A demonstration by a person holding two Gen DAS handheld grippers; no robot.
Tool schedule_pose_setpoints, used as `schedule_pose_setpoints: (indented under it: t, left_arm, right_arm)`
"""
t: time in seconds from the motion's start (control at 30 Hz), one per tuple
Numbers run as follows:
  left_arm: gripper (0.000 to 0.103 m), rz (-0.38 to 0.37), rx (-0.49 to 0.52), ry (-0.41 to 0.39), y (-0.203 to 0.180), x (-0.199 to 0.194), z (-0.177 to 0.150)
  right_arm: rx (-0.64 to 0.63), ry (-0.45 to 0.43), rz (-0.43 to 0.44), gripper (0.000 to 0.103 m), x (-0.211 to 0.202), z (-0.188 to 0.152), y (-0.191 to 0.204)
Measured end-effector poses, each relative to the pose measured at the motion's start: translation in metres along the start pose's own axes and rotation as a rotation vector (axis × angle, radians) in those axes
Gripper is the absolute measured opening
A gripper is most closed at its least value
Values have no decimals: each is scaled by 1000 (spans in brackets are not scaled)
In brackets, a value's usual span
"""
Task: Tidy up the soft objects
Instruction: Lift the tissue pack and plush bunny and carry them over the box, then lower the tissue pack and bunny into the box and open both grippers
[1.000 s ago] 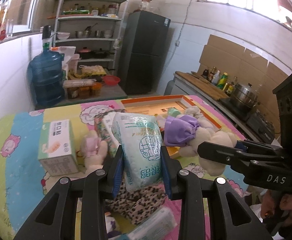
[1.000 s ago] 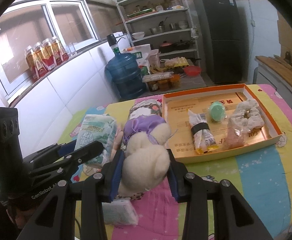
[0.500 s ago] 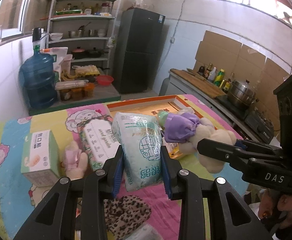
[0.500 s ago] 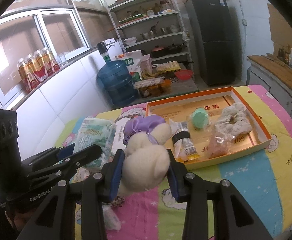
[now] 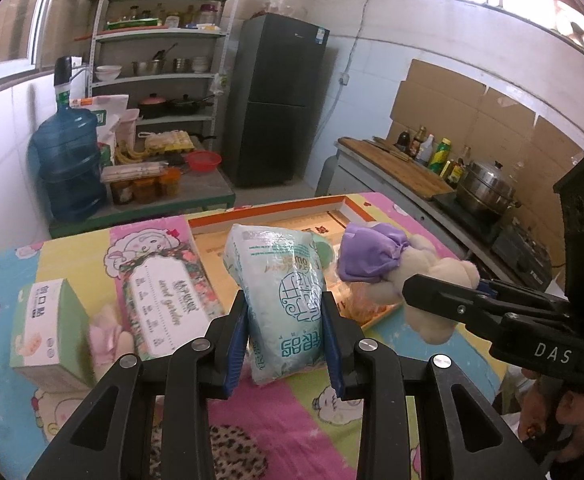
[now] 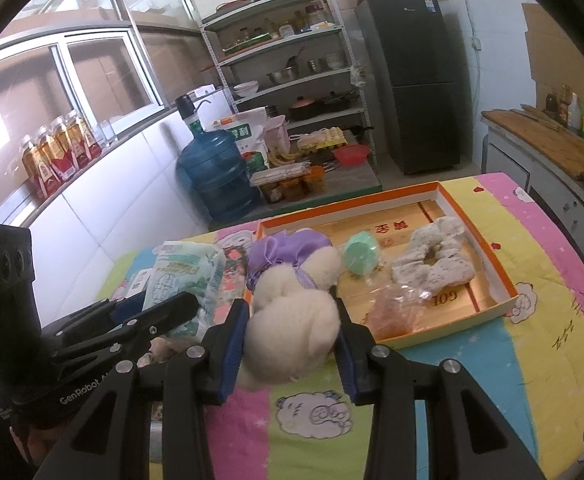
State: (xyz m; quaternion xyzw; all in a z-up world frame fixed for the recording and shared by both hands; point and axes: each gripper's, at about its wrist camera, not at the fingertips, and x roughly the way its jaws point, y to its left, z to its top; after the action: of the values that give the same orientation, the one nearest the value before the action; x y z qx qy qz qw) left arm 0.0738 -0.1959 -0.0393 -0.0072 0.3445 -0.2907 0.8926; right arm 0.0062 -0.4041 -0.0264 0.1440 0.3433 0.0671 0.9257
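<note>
My left gripper (image 5: 283,336) is shut on a pale blue-green soft tissue pack (image 5: 281,284), held upright above the colourful cartoon sheet. My right gripper (image 6: 289,332) is shut on a cream plush toy in a purple dress (image 6: 292,316), and that toy (image 5: 376,256) also shows at the right of the left wrist view. Both loads hang side by side at the near left corner of the orange-rimmed tray (image 6: 488,240). In the tray lie a green round item (image 6: 360,256), a white fluffy ring (image 6: 436,264) and an orange see-through bag (image 6: 392,312).
On the sheet to the left lie a green box (image 5: 43,328), a floral tissue pack (image 5: 167,300), a pink plush (image 5: 107,340) and a leopard-print cloth (image 5: 227,452). A blue water jug (image 6: 215,172), shelves and a dark fridge (image 6: 412,80) stand behind; a counter runs along the right.
Both grippers have carried their loads forward and to the right, toward the orange tray. The box, the floral pack and the leopard cloth have slid left and down in view. Both grips are unchanged.
</note>
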Motion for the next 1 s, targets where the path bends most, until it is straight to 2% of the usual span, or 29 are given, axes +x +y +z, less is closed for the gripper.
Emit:
schedule_pose_setpoints:
  t: [0.43, 1.0]
  left_arm:
    - [34, 43, -37, 24, -18, 38, 6]
    - [34, 35, -39, 70, -49, 106, 19]
  right_arm:
    - [26, 9, -7, 41, 12, 17, -54]
    - [48, 52, -23, 41, 41, 33, -120]
